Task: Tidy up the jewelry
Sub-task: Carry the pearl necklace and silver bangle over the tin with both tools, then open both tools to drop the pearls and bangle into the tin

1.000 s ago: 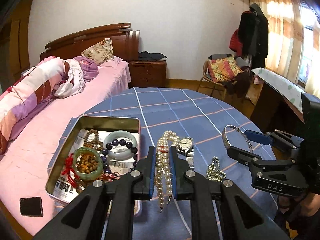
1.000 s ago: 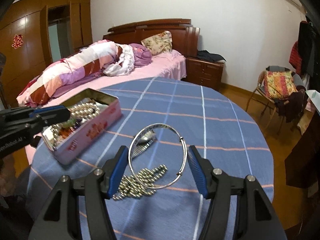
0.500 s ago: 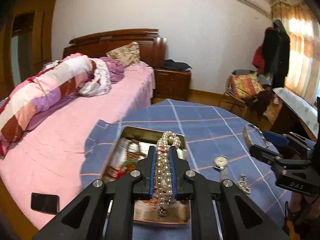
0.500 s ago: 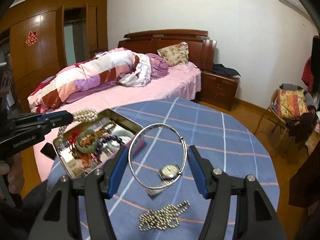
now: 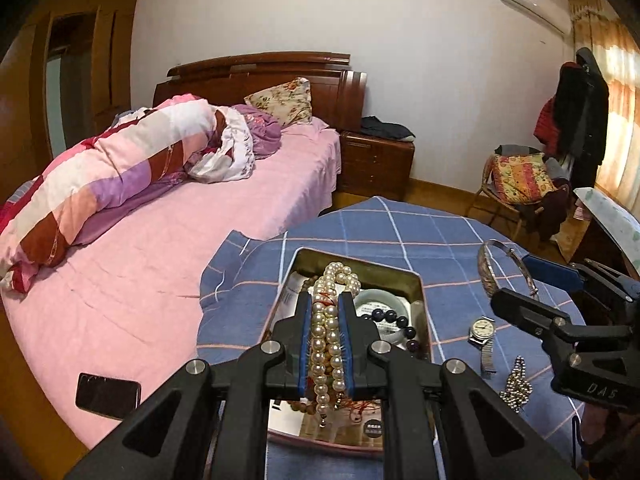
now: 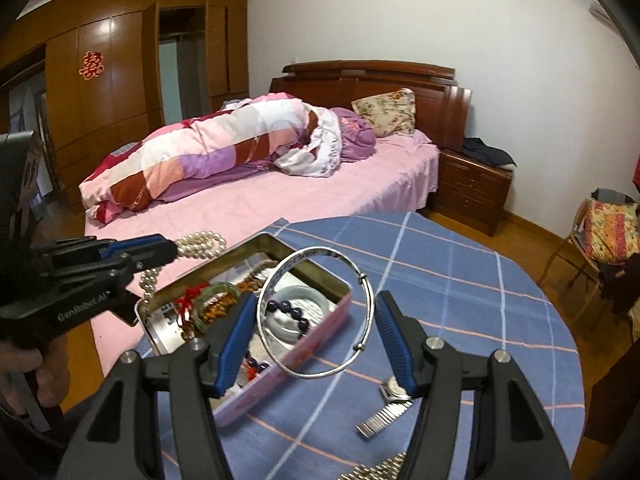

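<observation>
My left gripper [image 5: 325, 312] is shut on a white pearl necklace [image 5: 326, 336] and holds it above the open metal tin [image 5: 416, 284], which holds several bracelets. From the right wrist view the left gripper [image 6: 168, 250] hovers over the tin's left end [image 6: 340, 280] with the pearls [image 6: 200, 242] hanging. My right gripper [image 6: 316, 320] holds a silver bangle [image 6: 360, 280] between its pads, above the tin's right side; it also shows in the left wrist view [image 5: 532, 292] with the bangle [image 5: 486, 268]. A wristwatch [image 5: 482, 330] and a silver bead chain [image 5: 516, 386] lie on the blue checked tablecloth [image 5: 400, 224].
The round table stands next to a pink bed [image 5: 160, 248] with a rolled quilt. A black phone [image 5: 108, 394] lies on the bed's near edge. A chair [image 5: 516, 184] with a cushion and a desk [image 5: 608, 216] stand to the right.
Both grippers have risen and moved left over the tin. The pearl necklace moved from above the cloth to above the tin; the bangle now hangs over the tin's right side.
</observation>
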Tool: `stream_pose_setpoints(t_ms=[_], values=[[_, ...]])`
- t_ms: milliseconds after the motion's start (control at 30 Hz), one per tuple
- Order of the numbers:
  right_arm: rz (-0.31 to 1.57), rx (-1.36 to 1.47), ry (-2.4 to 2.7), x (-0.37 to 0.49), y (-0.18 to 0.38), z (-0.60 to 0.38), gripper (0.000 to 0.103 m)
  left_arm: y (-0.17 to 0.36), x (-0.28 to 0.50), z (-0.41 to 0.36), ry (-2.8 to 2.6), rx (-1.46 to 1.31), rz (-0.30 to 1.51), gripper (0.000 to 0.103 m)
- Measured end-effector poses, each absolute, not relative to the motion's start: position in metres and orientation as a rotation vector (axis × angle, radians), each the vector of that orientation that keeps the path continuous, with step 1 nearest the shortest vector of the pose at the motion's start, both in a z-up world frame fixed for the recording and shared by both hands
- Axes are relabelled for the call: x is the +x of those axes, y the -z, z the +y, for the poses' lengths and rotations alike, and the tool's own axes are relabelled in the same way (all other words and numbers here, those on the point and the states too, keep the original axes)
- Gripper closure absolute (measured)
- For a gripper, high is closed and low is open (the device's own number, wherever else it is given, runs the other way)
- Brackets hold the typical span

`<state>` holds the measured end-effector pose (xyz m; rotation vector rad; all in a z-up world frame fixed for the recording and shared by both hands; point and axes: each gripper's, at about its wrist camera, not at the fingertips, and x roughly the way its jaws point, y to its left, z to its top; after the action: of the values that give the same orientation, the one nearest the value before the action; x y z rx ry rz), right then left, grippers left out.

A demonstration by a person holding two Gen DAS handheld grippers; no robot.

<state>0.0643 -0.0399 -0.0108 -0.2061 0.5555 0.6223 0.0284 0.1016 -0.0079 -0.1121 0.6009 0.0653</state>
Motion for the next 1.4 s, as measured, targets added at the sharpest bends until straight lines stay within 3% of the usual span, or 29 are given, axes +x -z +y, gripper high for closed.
stream_pose_setpoints(t_ms=[1400], values=[[0.724, -0.222, -0.730, 0.077, 0.068, 0.007, 0.038, 0.051, 0.049, 0.111, -0.063, -0.146, 0.750, 0.088]])
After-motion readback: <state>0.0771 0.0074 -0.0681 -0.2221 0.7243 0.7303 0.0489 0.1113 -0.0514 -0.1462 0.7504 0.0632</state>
